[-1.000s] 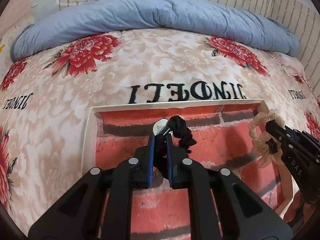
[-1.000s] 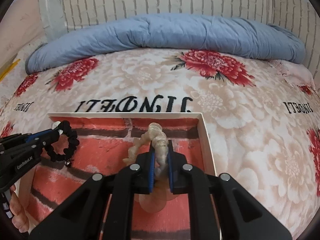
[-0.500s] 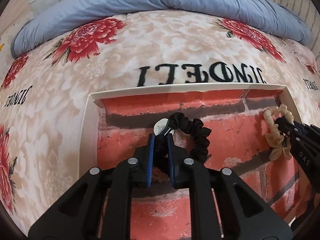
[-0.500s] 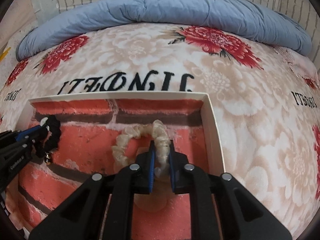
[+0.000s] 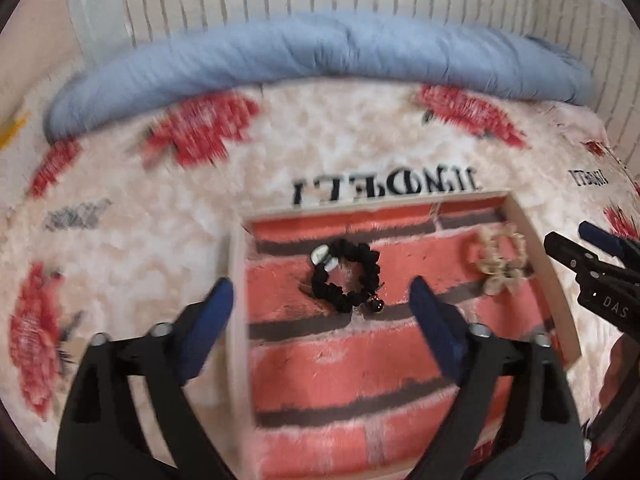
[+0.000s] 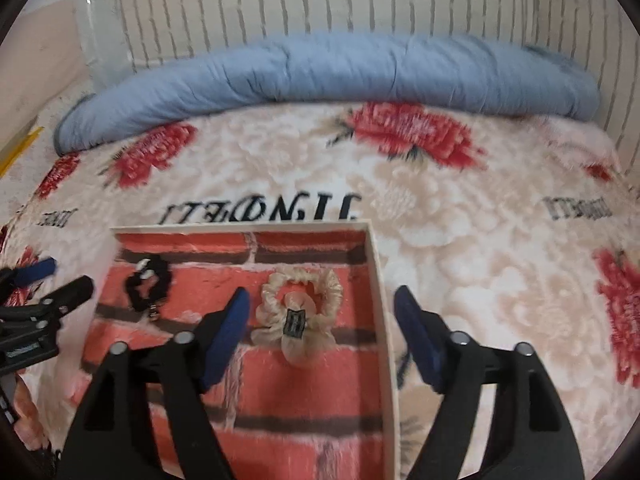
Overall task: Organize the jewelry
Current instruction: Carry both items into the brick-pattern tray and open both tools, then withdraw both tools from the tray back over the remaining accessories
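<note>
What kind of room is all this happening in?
Most likely a bedroom: a floral plush blanket covers what looks like a bed, a rolled blue quilt lies along a brick-patterned wall.

A bed fills the room, covered by a plush cream blanket [image 6: 460,216] patterned with red flowers and black lettering. A rolled blue quilt [image 6: 328,72] lies along its far edge, against a white brick-pattern wall [image 6: 320,4] with grey joints.

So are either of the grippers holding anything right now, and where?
Nothing. The left gripper and right gripper have just opened; the black scrunchie and cream scrunchie lie in the tray.
</note>
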Demonstrator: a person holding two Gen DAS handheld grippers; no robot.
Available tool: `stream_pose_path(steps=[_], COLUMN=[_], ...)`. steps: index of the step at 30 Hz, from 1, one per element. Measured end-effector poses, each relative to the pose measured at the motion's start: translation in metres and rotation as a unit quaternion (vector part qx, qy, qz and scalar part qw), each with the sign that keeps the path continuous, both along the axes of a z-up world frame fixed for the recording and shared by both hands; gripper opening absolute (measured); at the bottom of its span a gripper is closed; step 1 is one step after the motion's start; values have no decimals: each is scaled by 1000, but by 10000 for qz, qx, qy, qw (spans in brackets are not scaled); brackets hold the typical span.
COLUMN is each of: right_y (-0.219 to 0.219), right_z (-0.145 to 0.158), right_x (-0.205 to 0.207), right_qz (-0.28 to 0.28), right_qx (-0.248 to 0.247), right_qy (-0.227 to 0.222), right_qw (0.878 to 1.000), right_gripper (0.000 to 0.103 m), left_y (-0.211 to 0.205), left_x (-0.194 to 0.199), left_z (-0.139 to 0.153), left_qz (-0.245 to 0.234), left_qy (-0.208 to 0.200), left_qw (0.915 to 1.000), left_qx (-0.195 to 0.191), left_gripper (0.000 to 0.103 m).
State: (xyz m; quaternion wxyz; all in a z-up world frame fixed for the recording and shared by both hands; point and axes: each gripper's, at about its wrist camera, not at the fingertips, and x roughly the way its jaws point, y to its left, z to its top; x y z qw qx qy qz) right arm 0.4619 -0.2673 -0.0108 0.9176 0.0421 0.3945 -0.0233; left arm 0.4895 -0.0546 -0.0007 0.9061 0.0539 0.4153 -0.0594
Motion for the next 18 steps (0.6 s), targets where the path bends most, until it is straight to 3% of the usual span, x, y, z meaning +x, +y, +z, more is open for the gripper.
stream_pose_path(steps=[5,10,18], right_y=[-3,-8,-5], right_z=[36,66,80], right_x=[-49,-114,-195], right_qz=[15,-124,-128], right_qx=[-61,-281,-343], right_qy=[-289,-745,-1006], right_qw=[9996,9968,9943], right_gripper=[81,83,83], left_y=[6,13,18], left_x=[-65,-126,-215], left_z=[47,73,82], left_qz=[-81,-101,-126], left_qy=[-486,-764,-1044], left_qw=[9988,9970,9944], left_qx=[-18,-63,-126], left_gripper=[98,98,98])
